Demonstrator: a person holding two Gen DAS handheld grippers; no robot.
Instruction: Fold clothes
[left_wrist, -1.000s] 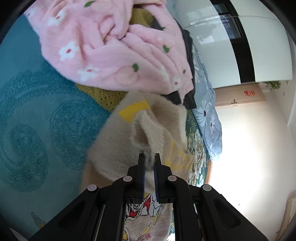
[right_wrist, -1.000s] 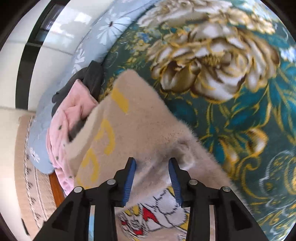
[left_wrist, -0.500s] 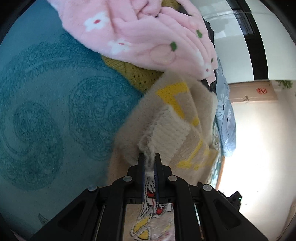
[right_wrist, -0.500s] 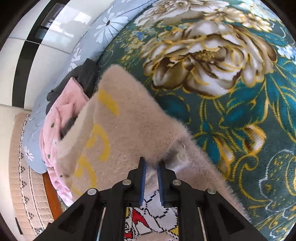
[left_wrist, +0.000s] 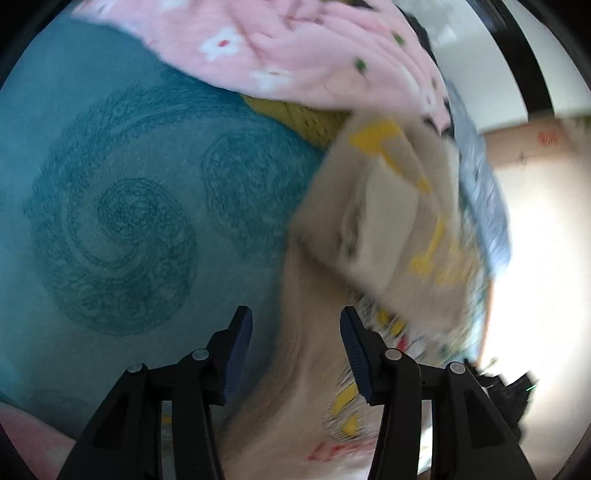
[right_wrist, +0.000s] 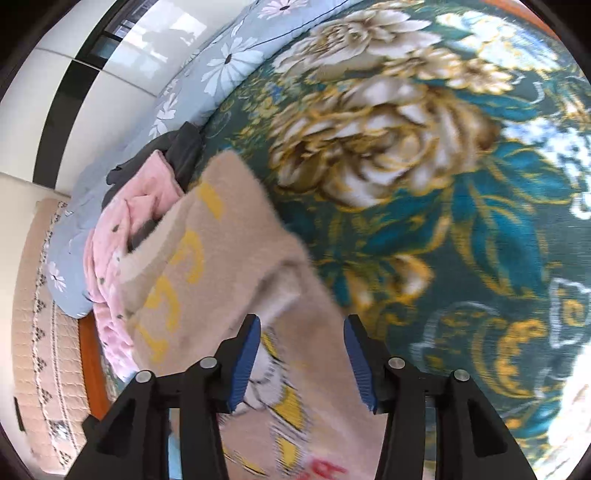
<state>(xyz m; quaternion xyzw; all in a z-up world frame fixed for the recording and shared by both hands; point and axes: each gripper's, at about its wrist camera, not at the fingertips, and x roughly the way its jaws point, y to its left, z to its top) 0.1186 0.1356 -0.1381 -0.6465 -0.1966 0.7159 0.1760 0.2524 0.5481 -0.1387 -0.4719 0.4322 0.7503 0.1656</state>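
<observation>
A fuzzy beige sweater (left_wrist: 391, 229) with yellow letters and a cartoon print lies on the teal bedspread (left_wrist: 122, 206), its top part folded back over itself. In the left wrist view my left gripper (left_wrist: 295, 354) hangs over the sweater's left edge, its jaws opening, with nothing pressed between the pads. The right wrist view shows the same sweater (right_wrist: 229, 266). My right gripper (right_wrist: 303, 358) is above its lower part, jaws opening too, and the cloth lies below them, free of the pads.
A pink flowered fleece (left_wrist: 303, 55) is piled over a mustard knit (left_wrist: 303, 118) and a dark garment (right_wrist: 184, 151) just beyond the sweater. A blue daisy pillow (right_wrist: 229, 62) lies at the bed's far side. The bedspread with big gold flowers (right_wrist: 388, 122) stretches to the right.
Both grippers were shut on the sweater's cloth half a second ago and have let go. The folded part now lies flat on the sweater, and both views have shifted sideways.
</observation>
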